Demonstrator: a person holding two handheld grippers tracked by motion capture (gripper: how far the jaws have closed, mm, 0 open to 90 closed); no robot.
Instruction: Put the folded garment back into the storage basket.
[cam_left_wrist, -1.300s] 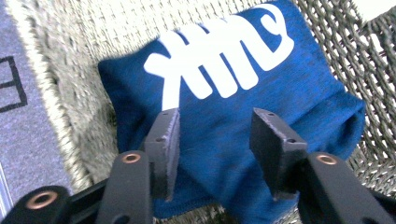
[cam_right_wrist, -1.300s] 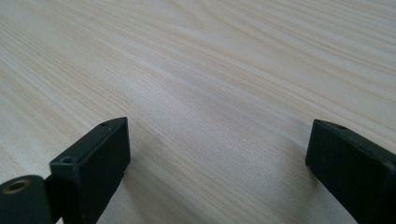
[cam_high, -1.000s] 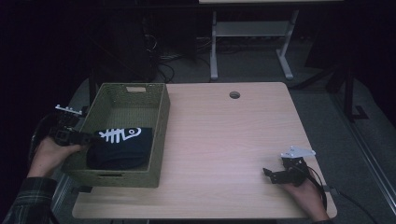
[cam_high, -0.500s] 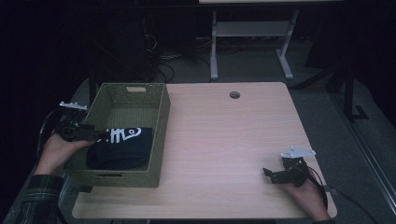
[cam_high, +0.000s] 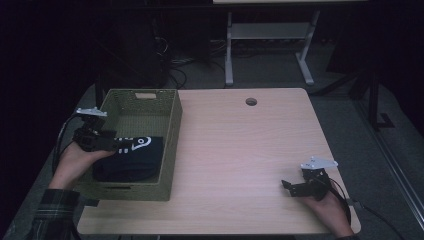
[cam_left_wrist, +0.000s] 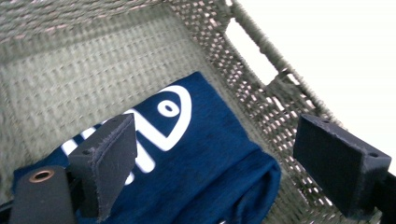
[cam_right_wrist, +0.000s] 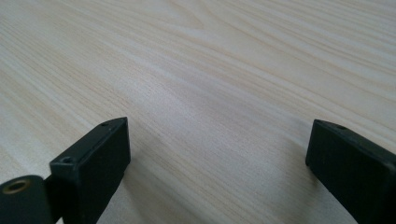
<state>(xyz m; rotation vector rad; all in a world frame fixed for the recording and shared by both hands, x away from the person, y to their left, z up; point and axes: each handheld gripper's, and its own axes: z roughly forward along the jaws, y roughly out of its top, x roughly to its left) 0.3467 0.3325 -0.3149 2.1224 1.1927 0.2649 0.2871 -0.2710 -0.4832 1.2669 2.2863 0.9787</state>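
Your left gripper (cam_high: 111, 144), jaws just spread empty, hangs at left over the folded navy printed cloth (cam_high: 131, 159), released inside the green woven basket (cam_high: 172, 145) for storage.

Nothing you can actually read here, no words, brands or numbers anywhere. Closest thing is the white print on the folded navy shirt (cam_left_wrist: 196, 154) inside the woven basket (cam_high: 172, 145): curved strokes and a ring shape, more of a graphic than lettering, and partly cut off.
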